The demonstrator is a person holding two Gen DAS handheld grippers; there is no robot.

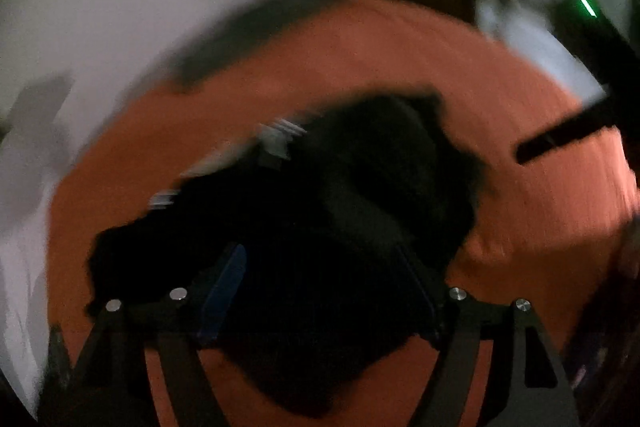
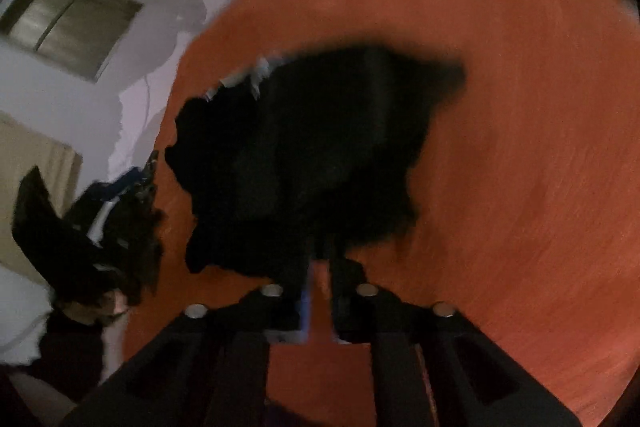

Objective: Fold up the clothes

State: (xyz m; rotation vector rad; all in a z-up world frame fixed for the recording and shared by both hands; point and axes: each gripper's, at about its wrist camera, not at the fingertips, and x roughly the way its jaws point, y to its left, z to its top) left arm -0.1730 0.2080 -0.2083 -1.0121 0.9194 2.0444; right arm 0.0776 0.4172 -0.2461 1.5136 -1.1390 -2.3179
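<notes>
A black cloth lies in a lumpy heap in the middle of an orange cover. It is bunched up, with bumps and a ragged edge. A bit of white and grey sticks out at the heap's 10 o'clock side. It may be a tag or another piece, but the blur hides which.

The left tongs are spread wide, right over the near part of the heap. The pads do not seem to pinch anything. The cloth looks to lie under them, not in them.

In the right view the right tongs sit at the heap's 6 o'clock edge. Their jaws stand a little apart, and orange shows through the gap, so they hold nothing. The left tongs show there too, off at 8 o'clock.

So I think the folding is not far along. The cloth is dropped on the cover but is not flat and has no neat fold yet. What seems left is to spread it out smooth, then fold it over and tidy it. Both pictures are smeared, so small folds could be there unseen.
</notes>
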